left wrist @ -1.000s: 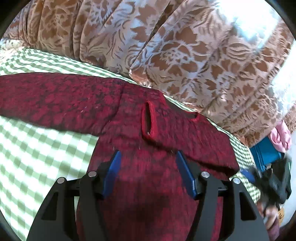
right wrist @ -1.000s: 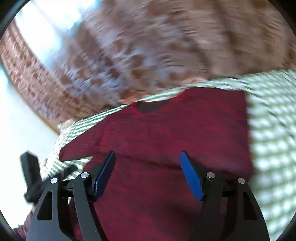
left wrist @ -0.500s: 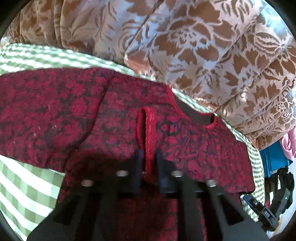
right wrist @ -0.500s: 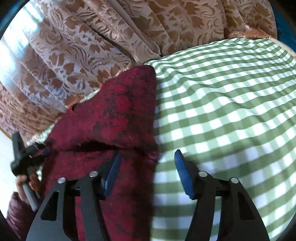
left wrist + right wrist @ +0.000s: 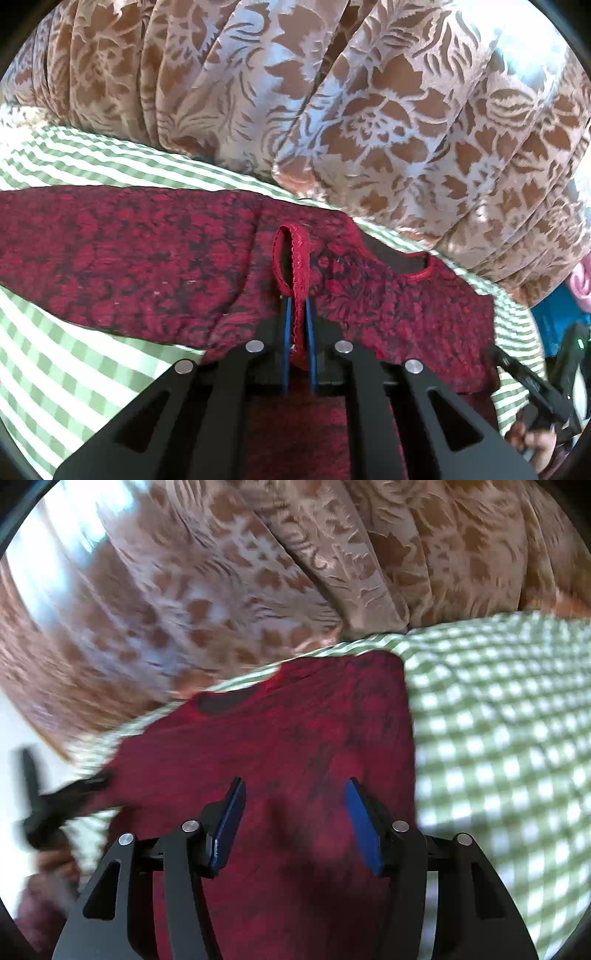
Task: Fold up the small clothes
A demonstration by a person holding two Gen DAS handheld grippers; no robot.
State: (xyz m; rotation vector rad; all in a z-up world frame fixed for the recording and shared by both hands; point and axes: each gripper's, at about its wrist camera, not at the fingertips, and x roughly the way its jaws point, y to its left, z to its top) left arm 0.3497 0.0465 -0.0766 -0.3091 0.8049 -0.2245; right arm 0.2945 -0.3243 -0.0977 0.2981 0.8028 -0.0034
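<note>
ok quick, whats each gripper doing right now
Left gripper: shut on the red trim loop of the red top.
Right gripper: open above the top, jaws have just been closing, gripping nothing.

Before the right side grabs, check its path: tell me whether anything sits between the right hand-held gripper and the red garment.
Nothing visible does. The right hand-held gripper hangs open directly over the red garment, bare fabric showing between its blue pads. Around it lies only the green checked cloth.
</note>
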